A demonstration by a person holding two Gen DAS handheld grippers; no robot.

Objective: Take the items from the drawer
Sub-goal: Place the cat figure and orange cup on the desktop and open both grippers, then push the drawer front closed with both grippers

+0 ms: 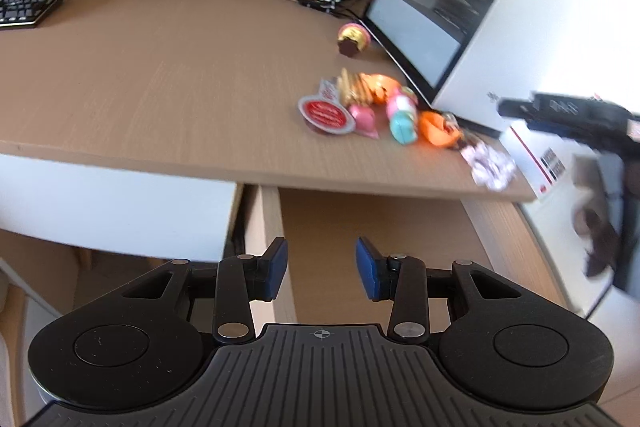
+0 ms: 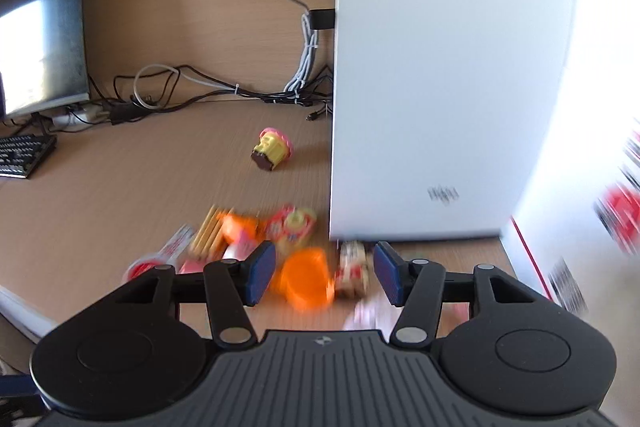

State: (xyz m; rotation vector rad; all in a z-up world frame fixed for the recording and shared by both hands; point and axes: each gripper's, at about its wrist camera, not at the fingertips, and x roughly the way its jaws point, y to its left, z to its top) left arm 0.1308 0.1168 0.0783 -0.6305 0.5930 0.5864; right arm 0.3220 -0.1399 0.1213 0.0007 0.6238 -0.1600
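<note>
**Toys piled on the desk, drawer standing open**

The drawer [image 1: 372, 227] is pulled out under the desk edge, and what shows of its floor is bare. The left gripper [image 1: 321, 269] hangs over it, jaws spread and empty, probably checking for anything left. The toy pile [image 1: 372, 109] lies on the desk [image 1: 160, 87] just above the drawer, against the white computer case [image 2: 440, 67], likely dropped there as the nearest spot. A cupcake toy [image 2: 272, 149] sits farther back from the drawer. The right gripper [image 2: 325, 277] hovers over the pile, jaws apart, gripping nothing; an orange piece [image 2: 306, 281] shows blurred beyond them.
</note>
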